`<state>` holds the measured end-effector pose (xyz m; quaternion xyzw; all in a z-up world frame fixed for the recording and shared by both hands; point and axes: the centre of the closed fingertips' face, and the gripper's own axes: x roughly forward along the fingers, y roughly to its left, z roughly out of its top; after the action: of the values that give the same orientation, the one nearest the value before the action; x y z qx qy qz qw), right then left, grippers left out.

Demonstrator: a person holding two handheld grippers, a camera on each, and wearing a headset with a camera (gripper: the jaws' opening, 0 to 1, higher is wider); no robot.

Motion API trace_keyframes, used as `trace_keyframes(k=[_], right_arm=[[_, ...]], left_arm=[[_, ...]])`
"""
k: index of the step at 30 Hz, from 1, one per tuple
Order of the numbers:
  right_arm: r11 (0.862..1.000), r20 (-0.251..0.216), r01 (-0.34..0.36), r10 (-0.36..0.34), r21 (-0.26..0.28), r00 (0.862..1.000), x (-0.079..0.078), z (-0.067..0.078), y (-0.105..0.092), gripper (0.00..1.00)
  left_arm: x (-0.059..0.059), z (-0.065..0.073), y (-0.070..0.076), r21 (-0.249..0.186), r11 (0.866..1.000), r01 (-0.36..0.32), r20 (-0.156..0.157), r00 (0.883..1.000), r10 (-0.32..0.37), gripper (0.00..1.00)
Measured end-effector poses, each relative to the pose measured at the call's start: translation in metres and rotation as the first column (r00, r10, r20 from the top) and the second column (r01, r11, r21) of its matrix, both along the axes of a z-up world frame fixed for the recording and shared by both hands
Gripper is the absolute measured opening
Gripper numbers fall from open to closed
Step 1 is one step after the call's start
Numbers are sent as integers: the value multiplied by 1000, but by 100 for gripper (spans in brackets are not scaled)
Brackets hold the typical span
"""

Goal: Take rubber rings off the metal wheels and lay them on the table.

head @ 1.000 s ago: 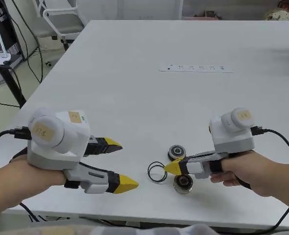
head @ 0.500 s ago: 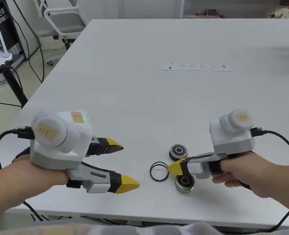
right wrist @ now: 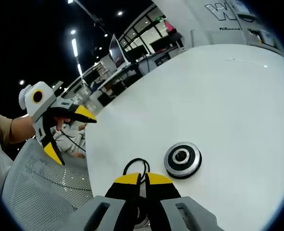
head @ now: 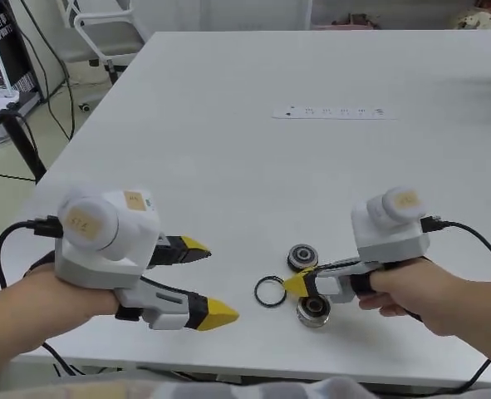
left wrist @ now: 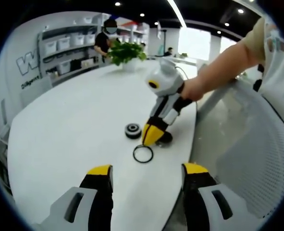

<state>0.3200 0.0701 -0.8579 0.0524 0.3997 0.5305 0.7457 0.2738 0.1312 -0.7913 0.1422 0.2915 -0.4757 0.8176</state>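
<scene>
pinching rubber ring (left wrist: 134, 154), right hand-held gripper (right wrist: 140, 177)

Your head view looks down on the table (head: 228, 125); your low gripper views face each other, sharing the rubber ring (left wrist: 134, 154).

L gripper (head: 212, 281) & R gripper (head: 293, 285): white bodies, black jaws w/ yellow tips (head: 220, 312), black cables (head: 457, 224), tan labels (head: 131, 199).
</scene>
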Motion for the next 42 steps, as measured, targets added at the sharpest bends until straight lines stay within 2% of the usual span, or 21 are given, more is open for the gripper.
trace_keyframes(k=[8, 19, 23, 31, 42], right_arm=[[1000, 5, 17, -17, 7, 1000, 4, 2, -4, 7], [998, 39, 36, -38, 57, 999, 9, 26, -15, 11], [998, 86, 34, -39, 51, 996, 14, 34, -25, 16], [999, 163, 38, -41, 23, 986, 25, 38, -42, 21], [1000, 235, 22, -17, -20, 972, 31, 33, -54, 28]], left_arm=[[4, -3, 1, 1, 1000, -2, -7, 1000, 2, 58], [20, 2, -4, -11, 1000, -9, -6, 1000, 9, 57], [26, 3, -7, -4, 1000, -2, -2, 1000, 2, 56], [42, 9, -26, -11, 1000, 18, 13, 1000, -18, 55], [60, 0, -44, 7, 999, 45, 9, 999, -45, 49]])
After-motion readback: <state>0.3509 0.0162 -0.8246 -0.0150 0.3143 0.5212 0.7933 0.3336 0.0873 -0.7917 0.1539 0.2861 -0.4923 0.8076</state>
